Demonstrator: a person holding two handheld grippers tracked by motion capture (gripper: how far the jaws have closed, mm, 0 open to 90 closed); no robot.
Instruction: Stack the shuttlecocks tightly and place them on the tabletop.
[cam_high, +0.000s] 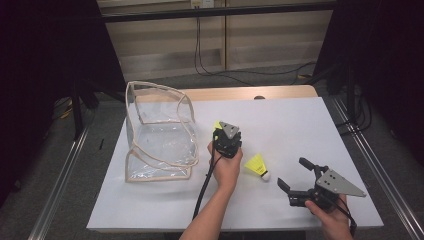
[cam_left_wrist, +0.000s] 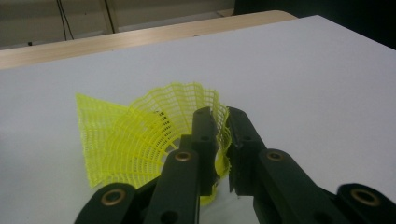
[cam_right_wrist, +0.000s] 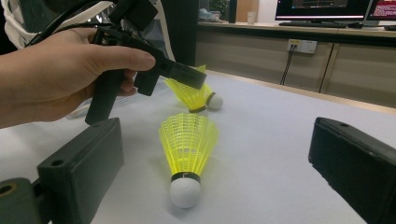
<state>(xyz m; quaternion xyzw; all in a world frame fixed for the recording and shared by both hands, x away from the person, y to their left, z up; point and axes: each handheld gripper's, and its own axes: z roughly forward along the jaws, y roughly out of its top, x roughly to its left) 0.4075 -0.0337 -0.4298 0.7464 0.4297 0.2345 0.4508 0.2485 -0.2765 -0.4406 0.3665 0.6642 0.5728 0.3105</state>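
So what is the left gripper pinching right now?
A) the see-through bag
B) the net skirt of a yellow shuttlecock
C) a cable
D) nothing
B: in the left gripper view, the left gripper has its jaws closed on the yellow mesh skirt of a shuttlecock on the white table.

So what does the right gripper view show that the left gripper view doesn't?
Right gripper view alone: a second yellow shuttlecock lying free on the table between the right gripper's open jaws, its white cork toward the camera, the person's hand holding the left gripper, and monitors behind. Left gripper view alone: the jaws up close, shut on the mesh skirt's rim, which crumples. Both: the gripped yellow shuttlecock and the white table.
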